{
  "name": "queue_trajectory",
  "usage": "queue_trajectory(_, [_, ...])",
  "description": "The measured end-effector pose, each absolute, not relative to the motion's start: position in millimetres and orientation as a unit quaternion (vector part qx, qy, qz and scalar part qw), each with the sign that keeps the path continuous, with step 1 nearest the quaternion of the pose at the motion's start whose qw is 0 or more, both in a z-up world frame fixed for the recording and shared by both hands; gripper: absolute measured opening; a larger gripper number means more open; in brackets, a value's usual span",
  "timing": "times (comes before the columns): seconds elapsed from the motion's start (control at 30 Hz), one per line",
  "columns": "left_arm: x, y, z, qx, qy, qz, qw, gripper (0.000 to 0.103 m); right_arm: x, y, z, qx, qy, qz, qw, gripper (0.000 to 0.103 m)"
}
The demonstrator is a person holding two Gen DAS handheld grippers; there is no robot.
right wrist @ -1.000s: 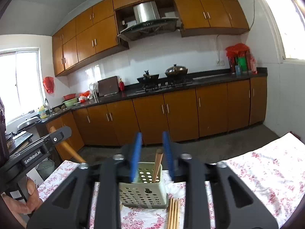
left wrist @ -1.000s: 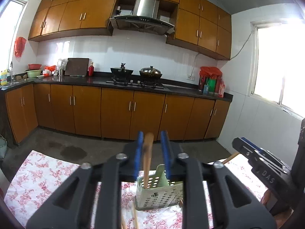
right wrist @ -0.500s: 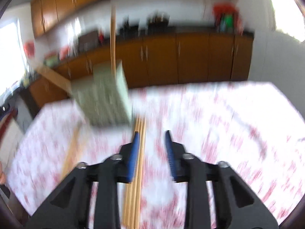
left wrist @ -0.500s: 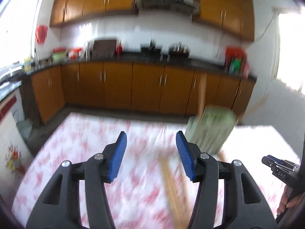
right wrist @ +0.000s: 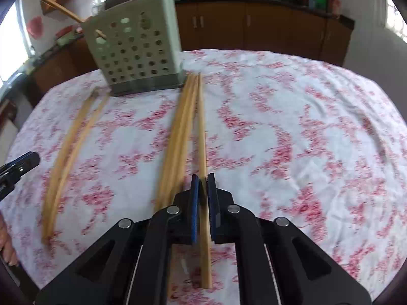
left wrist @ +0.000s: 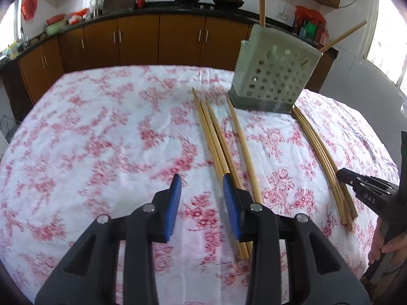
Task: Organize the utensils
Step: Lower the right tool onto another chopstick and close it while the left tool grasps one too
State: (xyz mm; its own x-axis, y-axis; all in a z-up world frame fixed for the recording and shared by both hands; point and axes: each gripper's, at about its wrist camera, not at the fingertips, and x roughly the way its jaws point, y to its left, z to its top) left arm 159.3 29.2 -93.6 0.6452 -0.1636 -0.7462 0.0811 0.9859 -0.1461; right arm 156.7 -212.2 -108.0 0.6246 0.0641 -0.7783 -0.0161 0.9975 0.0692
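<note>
Right wrist view: right gripper (right wrist: 203, 185), lowered from the holder (right wrist: 134, 48), clamps one chopstick (right wrist: 202, 132) for its next transfer.

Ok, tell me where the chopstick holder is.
The chopstick holder stands at the table's far edge: upper left in the right wrist view, upper right in the left wrist view, with loose chopsticks lying in front of it.

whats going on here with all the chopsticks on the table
A person with a gripper in each hand is sorting chopsticks into the perforated holder, which already has two sticking out. The right gripper is shut on one chopstick from the right-hand bundle on the floral tablecloth. The left gripper is closing beside the other bundle, nothing between its jaws.
</note>
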Motion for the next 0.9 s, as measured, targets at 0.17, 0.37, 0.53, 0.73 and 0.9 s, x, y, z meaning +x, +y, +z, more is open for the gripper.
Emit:
queue_trajectory(0.17, [162,22,-100,-0.051,0.429,-0.079,0.899,0.027,157,-230,-106,0.051,0.432,0.008,0.900,0.008])
queue_trajectory(0.37, [165,11,-107,-0.031,0.443,-0.088,0.892,0.021,155,-229,-106,0.044,0.430,0.009,0.902,0.008])
queue_trajectory(0.53, [171,6,-112,-0.010,0.447,-0.075,0.891,0.020,153,-229,-106,0.035,0.431,0.010,0.902,0.008])
queue_trajectory(0.73, [185,3,-113,0.000,0.446,-0.057,0.893,0.015,152,-224,-106,0.032,0.429,0.023,0.902,0.008])
queue_trajectory(0.9, [191,24,-115,-0.002,0.445,-0.033,0.895,0.008,160,-234,-108,0.027,0.419,0.000,0.908,0.008])
